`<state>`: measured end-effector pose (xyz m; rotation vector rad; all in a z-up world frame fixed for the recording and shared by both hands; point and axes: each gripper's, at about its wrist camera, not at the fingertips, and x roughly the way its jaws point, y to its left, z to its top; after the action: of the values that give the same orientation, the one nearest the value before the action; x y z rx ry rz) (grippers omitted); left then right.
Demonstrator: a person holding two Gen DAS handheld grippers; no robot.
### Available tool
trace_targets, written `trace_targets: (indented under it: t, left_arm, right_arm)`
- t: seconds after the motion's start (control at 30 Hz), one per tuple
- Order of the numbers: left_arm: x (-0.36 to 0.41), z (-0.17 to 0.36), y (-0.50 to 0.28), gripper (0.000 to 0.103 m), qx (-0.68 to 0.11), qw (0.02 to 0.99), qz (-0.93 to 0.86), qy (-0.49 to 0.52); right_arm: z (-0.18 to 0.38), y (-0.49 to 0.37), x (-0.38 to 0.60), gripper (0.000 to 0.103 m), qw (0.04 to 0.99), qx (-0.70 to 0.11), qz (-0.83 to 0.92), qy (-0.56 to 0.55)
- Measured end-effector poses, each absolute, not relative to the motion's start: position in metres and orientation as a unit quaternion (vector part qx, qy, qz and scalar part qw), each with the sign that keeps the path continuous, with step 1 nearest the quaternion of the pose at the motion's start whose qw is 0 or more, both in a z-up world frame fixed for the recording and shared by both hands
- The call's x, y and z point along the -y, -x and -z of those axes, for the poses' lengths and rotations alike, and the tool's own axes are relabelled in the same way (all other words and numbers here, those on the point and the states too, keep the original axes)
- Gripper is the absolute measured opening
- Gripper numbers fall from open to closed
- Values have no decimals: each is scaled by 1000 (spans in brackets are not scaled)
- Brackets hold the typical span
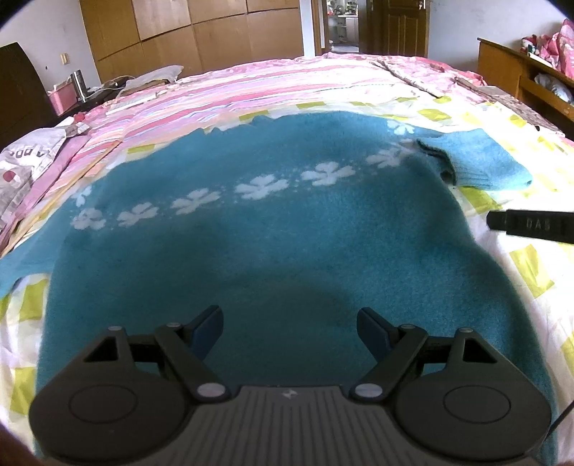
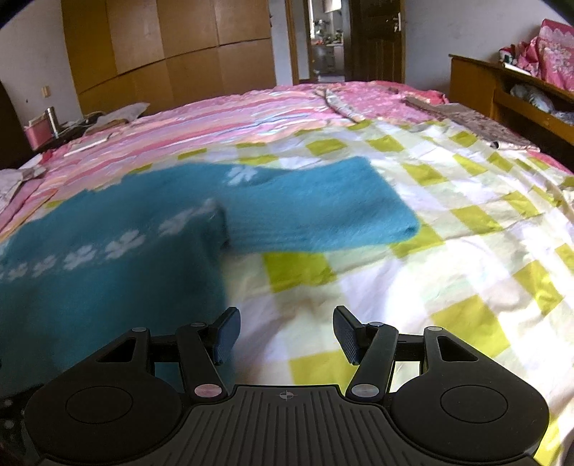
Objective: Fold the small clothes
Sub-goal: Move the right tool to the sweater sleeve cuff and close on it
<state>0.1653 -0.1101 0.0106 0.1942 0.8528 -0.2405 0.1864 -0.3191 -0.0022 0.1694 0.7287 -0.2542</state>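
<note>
A teal sweater (image 1: 280, 236) with a row of white flower marks lies spread flat on the bed. Its right sleeve (image 1: 480, 165) is folded across and sticks out to the right. My left gripper (image 1: 288, 331) hovers open over the sweater's lower middle, nothing between its fingers. In the right wrist view the sweater (image 2: 100, 229) fills the left side and its sleeve (image 2: 323, 208) stretches over the checked sheet. My right gripper (image 2: 285, 335) stands open over the sheet just right of the sweater's side edge, empty. One right gripper finger (image 1: 531, 226) shows at the left view's right edge.
The bed carries a white and yellow-green checked sheet (image 2: 448, 251) and a pink striped quilt (image 1: 251, 93) farther back. A wooden wardrobe (image 1: 193, 32) and an open doorway (image 2: 328, 39) stand behind. A wooden shelf with bedding (image 2: 520, 82) is at the right, a bedside table with clutter (image 1: 79, 89) at the left.
</note>
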Motion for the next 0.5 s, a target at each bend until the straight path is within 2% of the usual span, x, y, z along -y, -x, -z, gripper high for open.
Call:
trace_targets:
  t: [0.5]
  left_arm:
    - [104, -3, -176, 87, -415, 898, 123, -78]
  right_arm:
    - [19, -236, 293, 57, 936, -315, 98, 125]
